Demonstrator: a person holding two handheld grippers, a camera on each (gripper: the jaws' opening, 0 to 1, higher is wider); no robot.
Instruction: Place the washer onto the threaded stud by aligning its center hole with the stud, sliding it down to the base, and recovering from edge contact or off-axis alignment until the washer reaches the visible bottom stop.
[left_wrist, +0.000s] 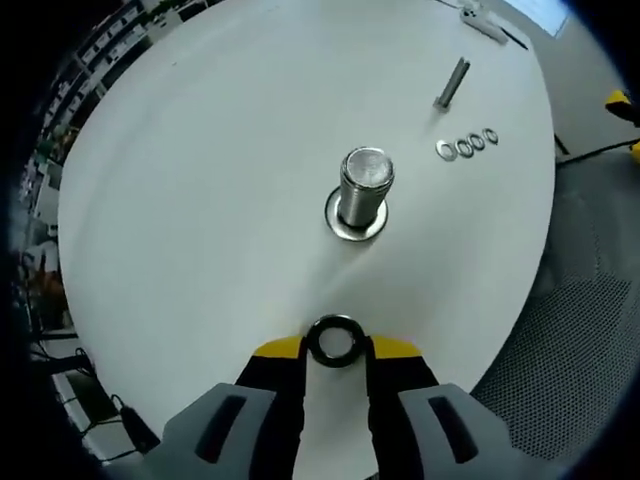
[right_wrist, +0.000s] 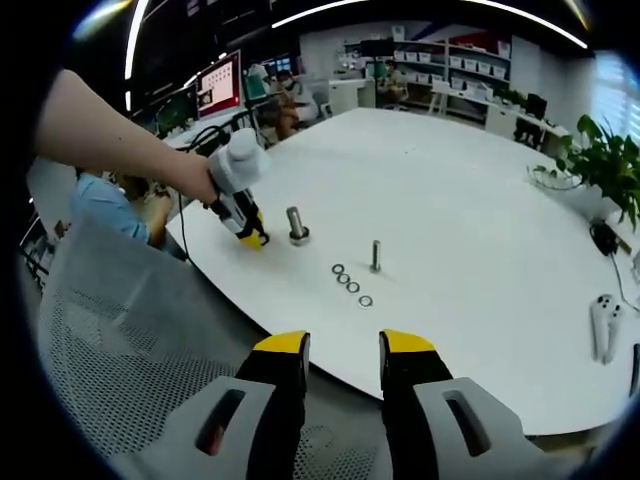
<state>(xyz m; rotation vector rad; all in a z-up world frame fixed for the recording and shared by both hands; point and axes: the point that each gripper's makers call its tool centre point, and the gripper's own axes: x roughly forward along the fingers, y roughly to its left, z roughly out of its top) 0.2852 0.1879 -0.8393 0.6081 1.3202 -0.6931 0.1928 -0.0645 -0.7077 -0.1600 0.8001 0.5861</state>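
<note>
A thick threaded stud (left_wrist: 365, 185) stands upright on its flat round base (left_wrist: 352, 228) in the middle of the white table (left_wrist: 200, 200). My left gripper (left_wrist: 336, 345) is shut on a dark ring washer (left_wrist: 336, 341), held flat between the yellow tips, a short way in front of the stud and apart from it. In the right gripper view, the same stud (right_wrist: 297, 224) stands just right of the left gripper (right_wrist: 250, 238), which a hand holds. My right gripper (right_wrist: 343, 350) hangs open at the table's near edge with nothing between its fingers.
Several loose washers (left_wrist: 467, 145) lie in a row beyond the stud, also seen as washers (right_wrist: 350, 284). A slimmer bolt (right_wrist: 376, 255) stands behind them. A white controller (right_wrist: 603, 325) lies far right. A mesh chair (right_wrist: 110, 340) sits below the table edge.
</note>
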